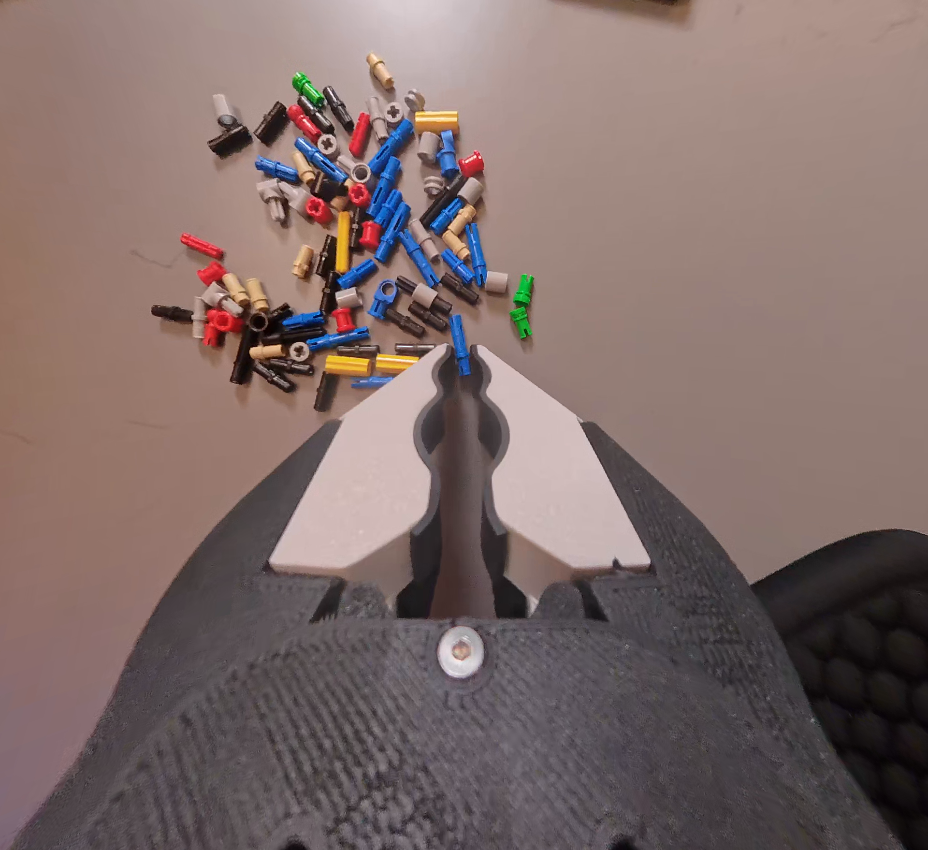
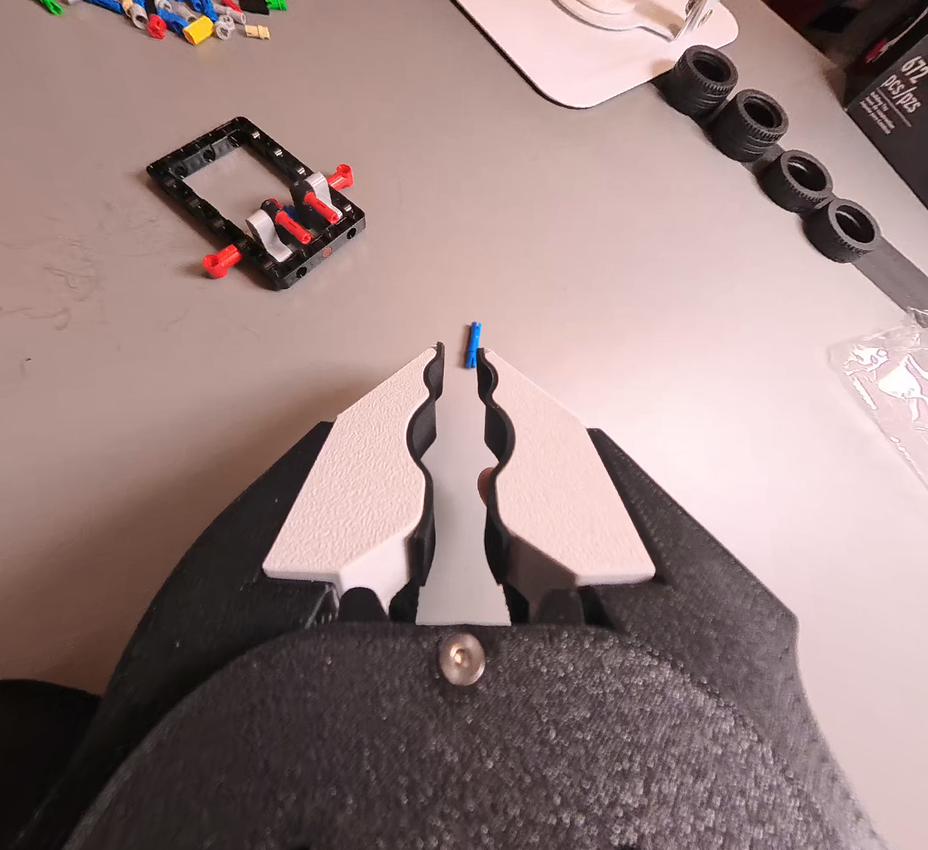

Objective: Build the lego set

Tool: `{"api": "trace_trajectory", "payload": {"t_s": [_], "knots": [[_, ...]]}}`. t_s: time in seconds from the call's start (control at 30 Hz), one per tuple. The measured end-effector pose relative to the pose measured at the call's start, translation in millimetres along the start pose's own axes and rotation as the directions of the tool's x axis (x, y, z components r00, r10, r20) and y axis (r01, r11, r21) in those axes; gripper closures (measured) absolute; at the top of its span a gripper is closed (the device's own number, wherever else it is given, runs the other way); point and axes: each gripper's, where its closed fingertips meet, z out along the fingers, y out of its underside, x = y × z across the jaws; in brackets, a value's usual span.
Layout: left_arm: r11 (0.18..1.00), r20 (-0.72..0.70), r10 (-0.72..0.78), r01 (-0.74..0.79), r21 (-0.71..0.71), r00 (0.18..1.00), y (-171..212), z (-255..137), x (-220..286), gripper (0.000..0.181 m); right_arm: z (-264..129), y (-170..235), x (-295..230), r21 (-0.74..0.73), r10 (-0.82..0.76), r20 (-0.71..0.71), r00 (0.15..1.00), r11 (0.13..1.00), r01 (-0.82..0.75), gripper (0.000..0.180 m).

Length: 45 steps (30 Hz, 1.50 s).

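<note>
Lego pins and a part-built black frame lie on a grey table, with a gripper over each.

Nearest in the left wrist view, the left gripper [image 1: 461,357] has its tips closed to a narrow slot around the end of a blue pin [image 1: 459,342], which pokes forward out of them. Beyond lies the heap of loose pins [image 1: 351,233], blue, black, red, tan, grey, yellow and green, on the table [image 1: 703,223]. In the right wrist view, the right gripper [image 2: 460,354] has its jaws a little apart, holding nothing; a small blue pin [image 2: 473,344] lies on the table just ahead of the tips. Farther off to the left sits the black frame [image 2: 256,203] fitted with red and grey parts. Four black tyres [image 2: 768,158] line the right edge, near a white stand base [image 2: 582,22].
</note>
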Motion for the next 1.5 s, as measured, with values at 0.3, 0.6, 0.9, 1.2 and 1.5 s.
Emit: {"api": "trace_trajectory", "payload": {"t_s": [0.3, 0.6, 0.9, 1.2, 1.5], "knots": [[0.894, -0.199, 0.033, 0.061, 0.445, 0.979, -90.5, -37.7, 51.8, 0.176, -25.6, -62.2, -73.1, 0.333, -0.112, 0.259, 0.959, 0.943, 0.02, 0.168], [0.725, -0.658, 0.091, 0.403, 0.558, 0.748, -177.6, -8.3, 154.2, 0.177, -40.1, -92.6, -138.6, 0.433, -0.08, 0.535, 0.841, 0.881, -0.191, 0.166], [0.716, -0.623, 0.107, 0.375, 0.589, 0.775, -183.8, -6.5, 155.7, 0.176, -46.0, -92.9, -146.1, 0.409, -0.061, 0.629, 0.775, 0.874, -0.263, 0.168], [0.76, -0.571, 0.081, 0.32, 0.565, 0.817, -176.7, 4.2, 152.1, 0.158, -33.8, -79.2, -133.9, 0.309, -0.011, 0.625, 0.78, 0.922, -0.234, 0.177], [0.763, -0.186, -0.106, 0.2, 0.614, 0.977, -151.5, -20.4, 50.5, 0.153, 16.3, 12.5, 7.0, -0.234, 0.266, 0.218, 0.939, 0.948, -0.214, 0.178]]}}
